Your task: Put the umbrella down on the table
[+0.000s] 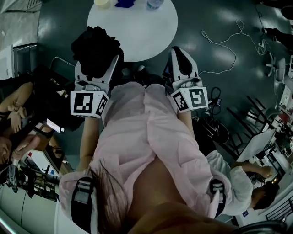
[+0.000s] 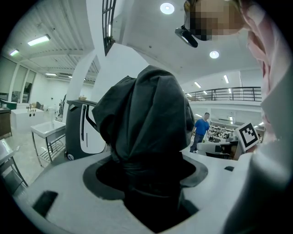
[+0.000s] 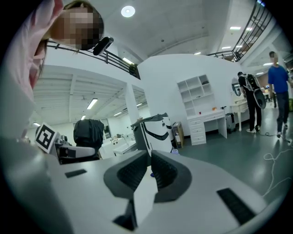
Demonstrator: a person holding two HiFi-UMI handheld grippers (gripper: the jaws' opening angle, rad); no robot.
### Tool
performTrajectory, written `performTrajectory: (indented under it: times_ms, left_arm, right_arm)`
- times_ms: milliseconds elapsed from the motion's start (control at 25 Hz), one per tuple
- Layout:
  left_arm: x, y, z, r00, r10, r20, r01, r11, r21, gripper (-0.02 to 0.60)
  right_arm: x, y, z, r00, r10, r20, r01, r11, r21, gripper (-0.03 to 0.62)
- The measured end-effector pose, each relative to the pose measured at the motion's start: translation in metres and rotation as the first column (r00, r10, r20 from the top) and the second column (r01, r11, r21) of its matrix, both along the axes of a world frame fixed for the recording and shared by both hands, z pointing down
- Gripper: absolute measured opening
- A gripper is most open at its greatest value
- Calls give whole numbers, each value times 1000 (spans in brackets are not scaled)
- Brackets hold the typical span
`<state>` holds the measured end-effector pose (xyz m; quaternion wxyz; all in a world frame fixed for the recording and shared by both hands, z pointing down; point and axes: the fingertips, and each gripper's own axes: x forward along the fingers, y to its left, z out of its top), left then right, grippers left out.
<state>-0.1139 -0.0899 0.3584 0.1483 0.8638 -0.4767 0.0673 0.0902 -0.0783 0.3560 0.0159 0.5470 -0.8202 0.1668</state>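
A folded black umbrella point(image 1: 96, 48) is bunched between the fingers of my left gripper point(image 1: 97, 68), which is shut on it just off the near left edge of the round white table point(image 1: 137, 32). In the left gripper view the umbrella's dark fabric point(image 2: 144, 119) fills the jaws of the left gripper point(image 2: 146, 183) and rises above them. My right gripper point(image 1: 181, 59) hovers at the table's near right edge, and its jaws stand shut with nothing between them point(image 3: 150, 167). The right gripper view shows the umbrella point(image 3: 89, 132) off to the left.
A yellow object point(image 1: 103, 2), a blue item point(image 1: 124, 2) and a bottle point(image 1: 154, 3) stand at the table's far edge. A white cable point(image 1: 229, 41) lies on the dark floor to the right. People sit at the left point(image 1: 13, 114) and lower right point(image 1: 247, 183).
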Motion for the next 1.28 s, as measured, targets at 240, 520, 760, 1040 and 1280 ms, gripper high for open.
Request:
performTrajectory:
  times_ms: [240,520,760,1040,1280]
  left_arm:
    - [-14,-23,11,999,32,17,-31,999,-41,322]
    - [-18,-28,20,1000,11,29,-9,997,-71,322]
    - [-8,-35,22,998,24,54,-18,994,-111,322]
    - [19,-79,93,977,151,148,-106,955,-277,322]
    - [53,-111,186,929,300,215,-173,868,-464,322]
  right_arm:
    - [-14,-19,-1,999,13,-50,-13,1000,-9,43]
    - [-13,-34,1,999,5,-53,-5,1000,-6,43]
    - [-5,-48,-2,999,-17,-48,16,1000,-4,43]
    - [4,-56,-1,999,0,-38,0,1000,-8,43]
    - [17,-62,5,999,38,-30,-39,999,-34,43]
